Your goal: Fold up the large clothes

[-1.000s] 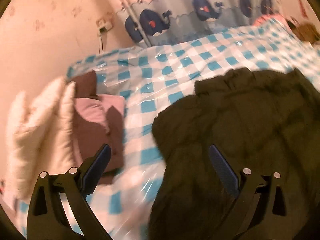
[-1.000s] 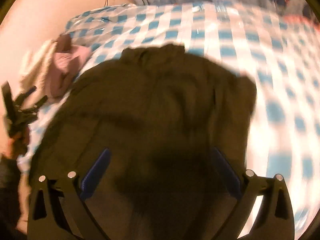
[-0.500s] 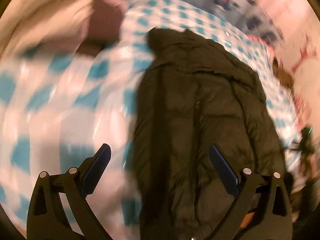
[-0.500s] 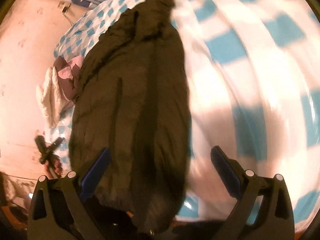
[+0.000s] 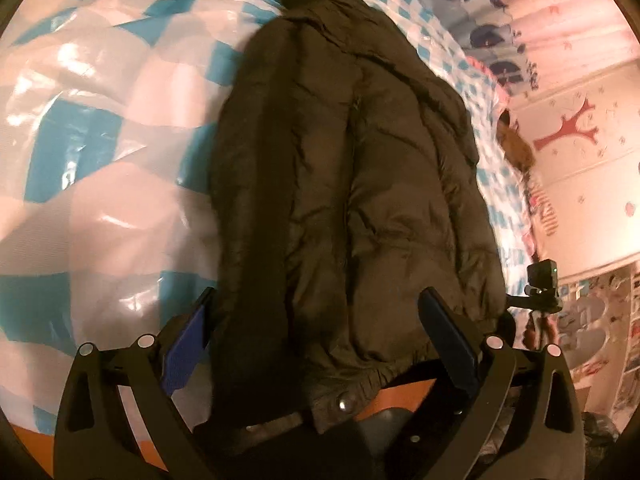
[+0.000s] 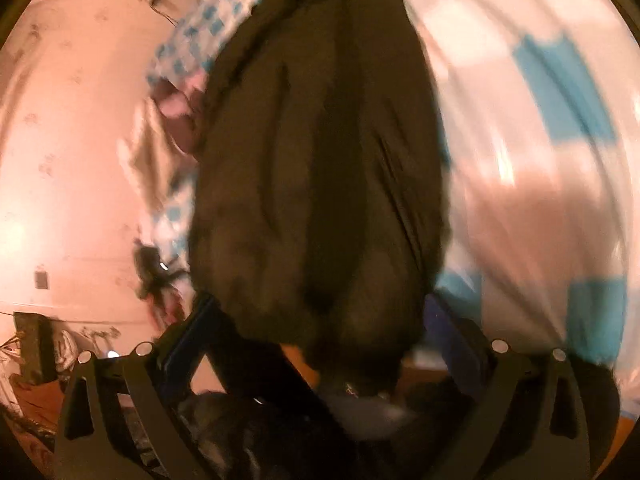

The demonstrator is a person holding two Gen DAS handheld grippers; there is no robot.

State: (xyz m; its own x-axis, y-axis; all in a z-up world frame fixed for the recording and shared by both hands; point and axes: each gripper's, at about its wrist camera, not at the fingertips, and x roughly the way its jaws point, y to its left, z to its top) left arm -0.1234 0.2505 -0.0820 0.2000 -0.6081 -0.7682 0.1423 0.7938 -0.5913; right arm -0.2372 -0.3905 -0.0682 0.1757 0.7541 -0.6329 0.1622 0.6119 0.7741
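A dark olive puffer jacket (image 5: 360,184) lies lengthwise on a bed under a blue-and-white checked plastic cover (image 5: 100,128), collar far, hem near, with a snap button at the hem. My left gripper (image 5: 320,332) is open, its blue-padded fingers standing either side of the hem's left part. In the right wrist view the same jacket (image 6: 320,168) fills the middle, blurred, and my right gripper (image 6: 320,340) is open astride the near hem end. Nothing is clamped in either one. The right gripper shows in the left wrist view as a small camera rig (image 5: 540,284) at the jacket's right corner.
Folded pink, brown and cream clothes (image 6: 168,120) lie beyond the jacket's left side by the wall. A whale-print curtain (image 5: 472,4) hangs behind the bed. A brown soft toy (image 5: 516,148) sits at the far right bed edge. Orange floor (image 5: 400,396) shows under the hem.
Both grippers have swung down from over the jacket's middle to its near hem at the bed edge. They stay open. The jacket has not moved.
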